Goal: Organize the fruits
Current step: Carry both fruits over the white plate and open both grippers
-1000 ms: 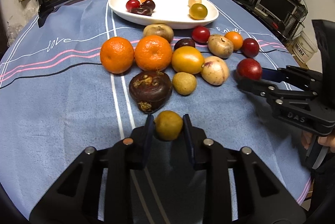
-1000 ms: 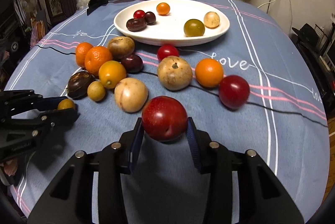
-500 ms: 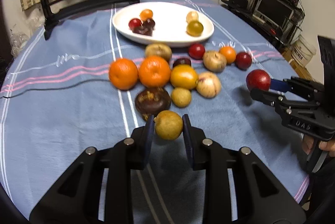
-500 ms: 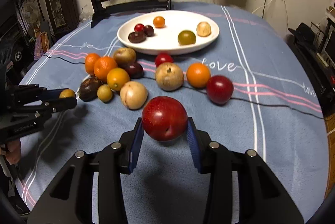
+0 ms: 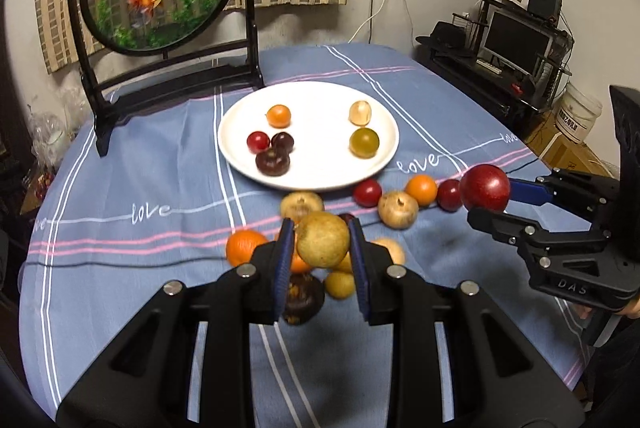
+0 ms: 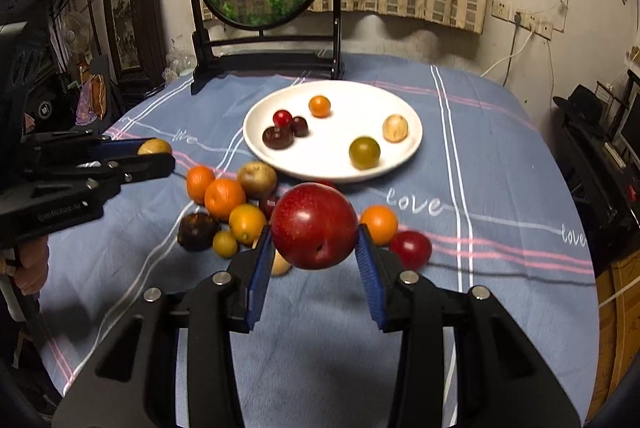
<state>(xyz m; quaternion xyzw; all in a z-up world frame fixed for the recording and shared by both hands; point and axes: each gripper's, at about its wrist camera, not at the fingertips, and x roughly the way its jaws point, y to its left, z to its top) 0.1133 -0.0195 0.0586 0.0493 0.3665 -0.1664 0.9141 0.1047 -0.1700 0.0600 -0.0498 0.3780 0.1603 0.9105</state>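
Two fruits ride clear of the table as I carry them toward the white plate [image 5: 308, 179]. My left gripper [image 5: 322, 248] is clenched on a small tan fruit [image 5: 323, 239], pinched between its blue pads; my right gripper [image 6: 316, 248] grasps a red plum [image 6: 315, 226] the same way, the plum bulging above both jaws. I judge this the carry step of the sorting: both picks are made, neither fruit is yet set down. Beyond the jaws lies the loose heap of fruit [image 6: 236, 211] on the blue tablecloth [image 5: 120, 268], and beyond that the plate, which holds six small fruits with bare space in its middle. The next move calls for reaching past the heap and lowering over a bare patch before letting go. The left view shows the plum side-on in the right jaws; the right view alone shows a hand [image 6: 30, 264] on the left gripper's handle.
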